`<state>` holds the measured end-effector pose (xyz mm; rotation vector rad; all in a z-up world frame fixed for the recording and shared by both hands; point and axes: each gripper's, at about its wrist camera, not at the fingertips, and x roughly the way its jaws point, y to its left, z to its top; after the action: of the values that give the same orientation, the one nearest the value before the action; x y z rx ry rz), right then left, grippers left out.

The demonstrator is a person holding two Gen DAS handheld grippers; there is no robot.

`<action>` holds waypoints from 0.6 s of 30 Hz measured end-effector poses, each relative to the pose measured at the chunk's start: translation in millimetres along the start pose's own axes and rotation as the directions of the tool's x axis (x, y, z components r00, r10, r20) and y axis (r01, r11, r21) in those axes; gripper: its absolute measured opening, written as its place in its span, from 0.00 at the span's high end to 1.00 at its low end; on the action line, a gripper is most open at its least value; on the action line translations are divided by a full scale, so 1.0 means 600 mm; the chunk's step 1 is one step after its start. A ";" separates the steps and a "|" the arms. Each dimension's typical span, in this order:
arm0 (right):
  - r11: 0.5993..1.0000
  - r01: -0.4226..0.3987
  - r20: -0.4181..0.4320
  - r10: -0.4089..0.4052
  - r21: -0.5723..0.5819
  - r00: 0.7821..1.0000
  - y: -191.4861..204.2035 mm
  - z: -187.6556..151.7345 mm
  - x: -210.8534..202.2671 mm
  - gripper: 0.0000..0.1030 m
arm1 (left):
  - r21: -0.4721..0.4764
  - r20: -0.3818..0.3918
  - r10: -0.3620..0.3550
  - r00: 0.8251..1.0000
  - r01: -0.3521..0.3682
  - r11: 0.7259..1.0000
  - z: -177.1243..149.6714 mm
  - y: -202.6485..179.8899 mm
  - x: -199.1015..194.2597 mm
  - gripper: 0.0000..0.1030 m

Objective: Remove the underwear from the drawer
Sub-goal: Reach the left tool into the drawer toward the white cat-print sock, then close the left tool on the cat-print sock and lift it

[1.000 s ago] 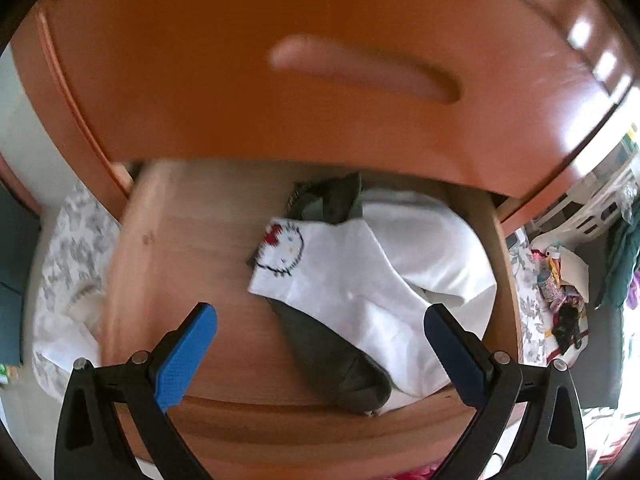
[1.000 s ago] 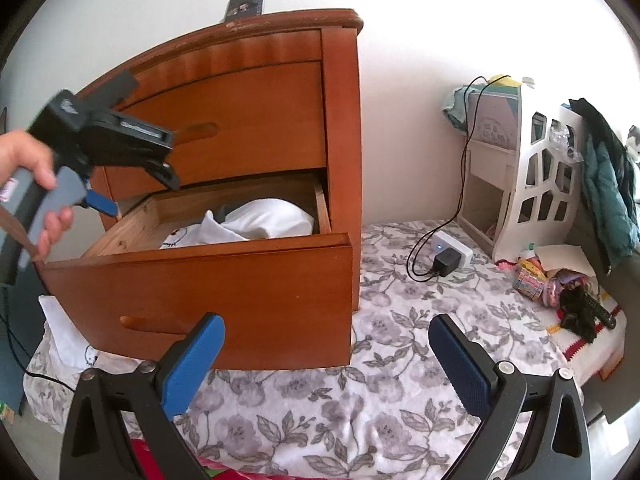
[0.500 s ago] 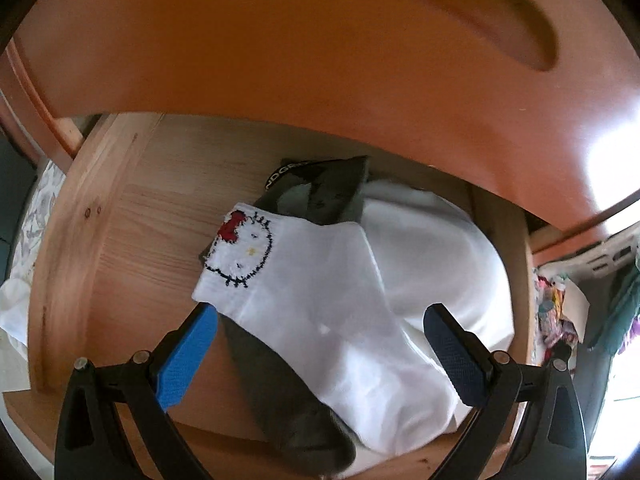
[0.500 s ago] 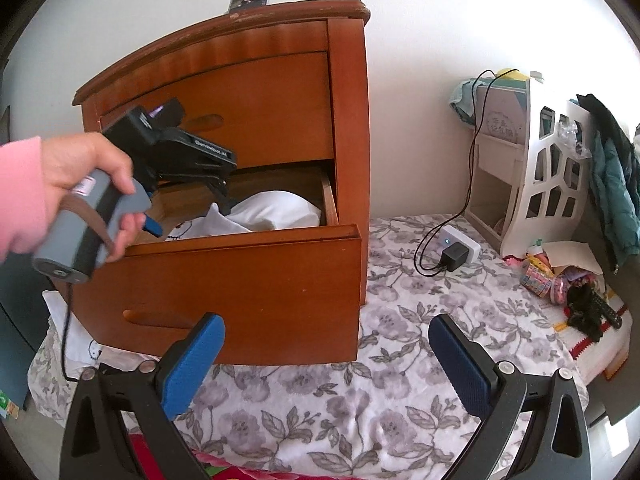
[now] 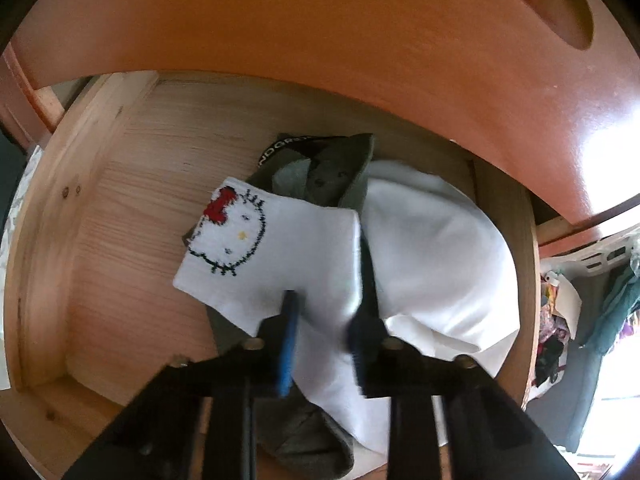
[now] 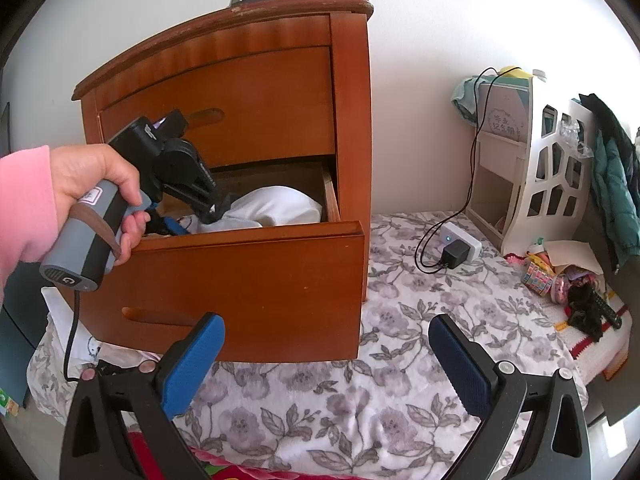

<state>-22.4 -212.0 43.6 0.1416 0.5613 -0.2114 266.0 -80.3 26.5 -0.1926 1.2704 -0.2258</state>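
Left wrist view: left gripper (image 5: 326, 332) lower in open drawer (image 5: 100, 216) than a second ago, jaws no longer spread wide, now closing with a fold of white sock (image 5: 280, 256) between the pads. Olive underwear (image 5: 340, 176) lying beneath sock, not visibly caught. Likely wrong garment pinched. Right gripper (image 6: 326, 364) spread, empty, outside drawer.

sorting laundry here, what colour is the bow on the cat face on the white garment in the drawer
Red, on the white garment; the left wrist view shows it best.
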 end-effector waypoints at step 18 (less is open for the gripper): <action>1.000 0.017 -0.023 -0.017 -0.023 1.000 0.004 -0.001 0.007 0.00 | 0.061 0.156 -0.111 0.981 0.102 0.993 -0.033 0.050 -0.131 0.92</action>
<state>-18.5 -210.2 40.7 0.1171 0.5882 -0.2201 226.6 -30.0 85.3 -0.2289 1.0951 -0.3294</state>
